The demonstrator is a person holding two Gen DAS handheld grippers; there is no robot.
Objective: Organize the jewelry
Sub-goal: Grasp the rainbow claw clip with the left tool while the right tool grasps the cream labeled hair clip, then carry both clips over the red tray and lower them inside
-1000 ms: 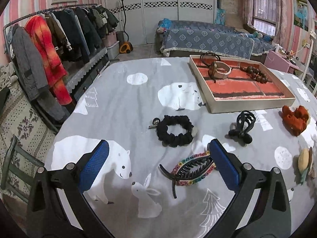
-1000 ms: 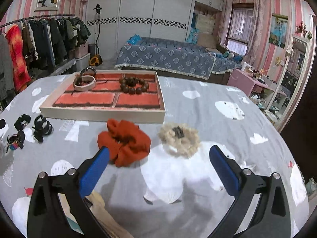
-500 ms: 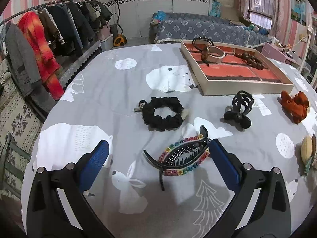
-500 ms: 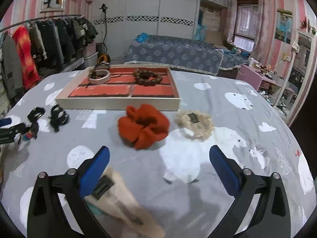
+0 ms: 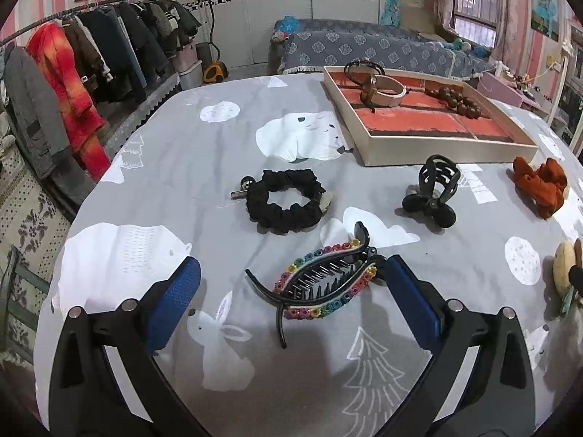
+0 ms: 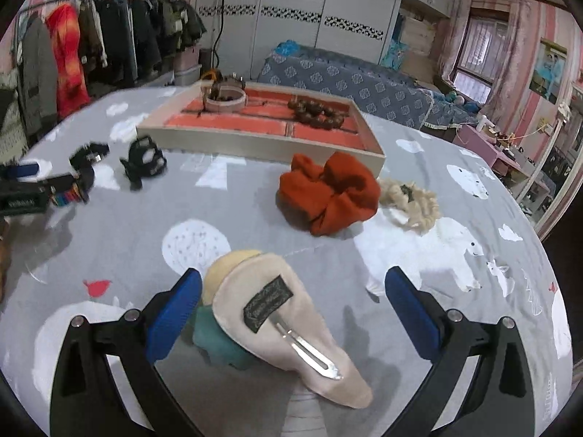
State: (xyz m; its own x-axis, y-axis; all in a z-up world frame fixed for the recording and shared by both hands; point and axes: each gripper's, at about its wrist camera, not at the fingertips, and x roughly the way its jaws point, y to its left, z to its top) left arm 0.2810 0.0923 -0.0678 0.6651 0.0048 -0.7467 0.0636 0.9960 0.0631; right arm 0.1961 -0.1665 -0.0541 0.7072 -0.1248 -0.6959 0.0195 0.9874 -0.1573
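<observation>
Closer now, rainbow-studded black hair clip (image 5: 324,284) lies between left gripper's (image 5: 291,302) spread fingers.

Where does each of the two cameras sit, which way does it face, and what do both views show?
Left wrist: sits on the left claw, looking forward and down at the rainbow hair clip between its open blue fingers; black scrunchie beyond.
Right wrist: sits on the right claw, facing the beige hair clip between its open fingers.
Shared: the tray, orange scrunchie, black claw clip.
</observation>
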